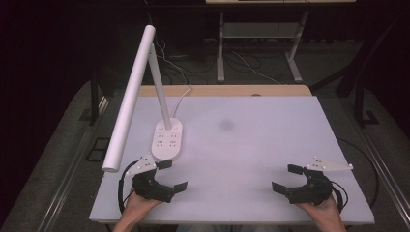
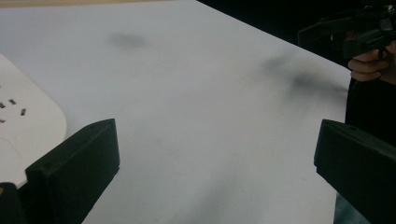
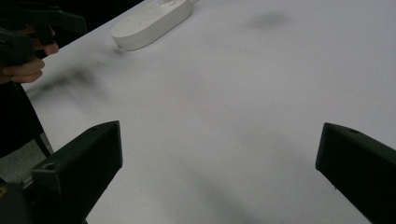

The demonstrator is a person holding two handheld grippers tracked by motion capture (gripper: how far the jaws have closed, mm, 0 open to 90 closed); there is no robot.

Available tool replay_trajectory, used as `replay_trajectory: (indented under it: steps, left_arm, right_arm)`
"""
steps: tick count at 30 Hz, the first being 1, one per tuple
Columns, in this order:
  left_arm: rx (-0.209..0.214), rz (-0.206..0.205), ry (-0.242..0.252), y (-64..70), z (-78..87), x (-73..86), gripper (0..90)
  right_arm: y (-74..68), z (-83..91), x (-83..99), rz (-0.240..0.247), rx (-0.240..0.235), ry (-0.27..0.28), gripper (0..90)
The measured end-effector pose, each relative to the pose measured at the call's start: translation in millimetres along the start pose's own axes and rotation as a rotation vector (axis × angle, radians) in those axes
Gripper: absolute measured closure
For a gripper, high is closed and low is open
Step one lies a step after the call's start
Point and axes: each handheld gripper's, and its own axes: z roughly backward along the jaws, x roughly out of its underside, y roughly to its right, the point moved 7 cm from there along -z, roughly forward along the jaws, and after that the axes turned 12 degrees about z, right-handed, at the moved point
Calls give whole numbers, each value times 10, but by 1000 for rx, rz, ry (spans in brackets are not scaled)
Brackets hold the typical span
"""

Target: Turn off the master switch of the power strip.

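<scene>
A white desk lamp stands on the white table [image 1: 251,125]: its oval base [image 1: 167,140] carries socket holes, and its long tube head [image 1: 129,99] leans out toward the front left. My left gripper [image 1: 172,175] is open just in front of the base, with nothing between its jaws. The base's edge [image 2: 25,126] lies beside the left jaw in the left gripper view. My right gripper [image 1: 287,178] is open near the front right of the table, holding nothing. Seen from the right gripper view, the base [image 3: 152,21] lies far off, past the other hand [image 3: 25,65].
A white cord [image 1: 183,95] runs from the lamp base over the table's back edge. A faint dark smudge [image 1: 226,125] marks the table's middle. Behind the table stand desk legs [image 1: 220,48] and cables on the floor.
</scene>
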Motion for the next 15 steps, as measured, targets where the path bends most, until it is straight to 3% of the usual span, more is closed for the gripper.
replay_trajectory:
  steps: [15]
  left_arm:
    - [3, 5, -9, 33, 25, 21, 0]
  right_arm:
    - [-17, -44, 16, 15, -12, -30, 1]
